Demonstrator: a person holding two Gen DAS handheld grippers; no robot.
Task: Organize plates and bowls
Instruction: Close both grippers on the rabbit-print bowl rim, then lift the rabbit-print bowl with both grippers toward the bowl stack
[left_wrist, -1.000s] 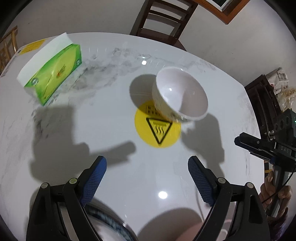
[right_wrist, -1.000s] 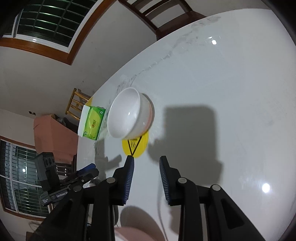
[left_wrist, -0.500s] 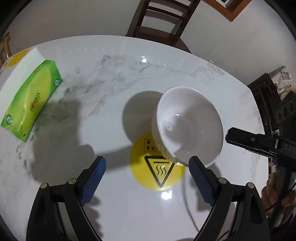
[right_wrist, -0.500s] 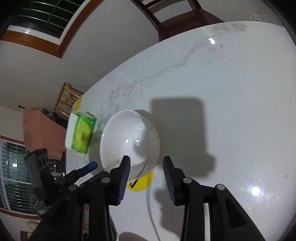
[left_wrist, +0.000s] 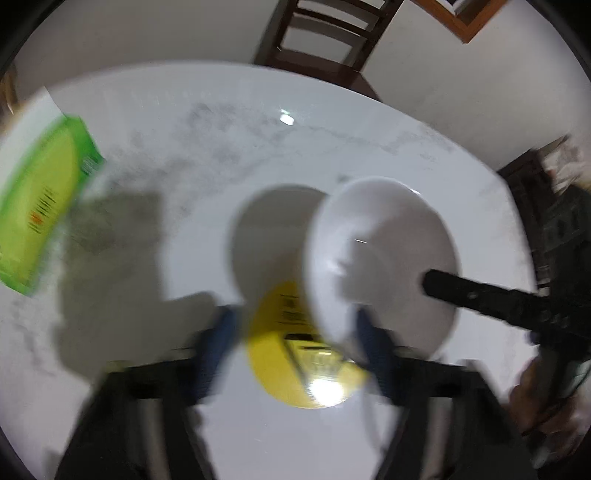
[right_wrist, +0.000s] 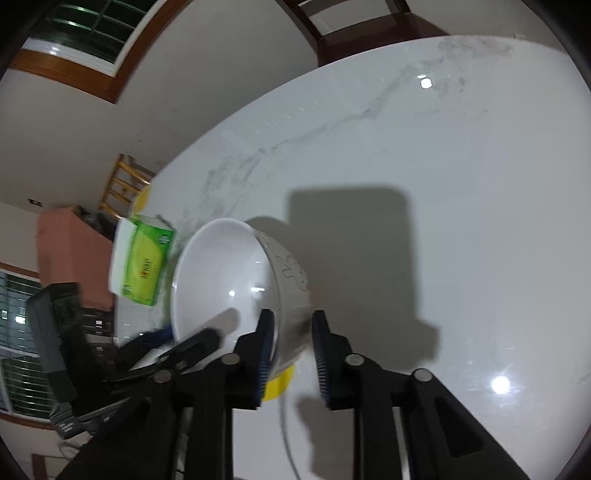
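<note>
White bowl (left_wrist: 384, 258) sits beside yellow sticker (left_wrist: 295, 354).

I see a green tissue box (left_wrist: 35, 214) lying at the far left of the white marble table (left_wrist: 229, 147), with a round yellow warning sticker (left_wrist: 295, 354) near the middle. A dark wooden chair (left_wrist: 325, 33) stands beyond the table's far edge.

Low in the right-wrist frame, the right gripper (right_wrist: 292, 341) points steeply down, jaws closing astride a rim. The left gripper (left_wrist: 295, 334), blurred at bottom centre, is closing too. A hand (left_wrist: 546, 402) shows lower right.
</note>
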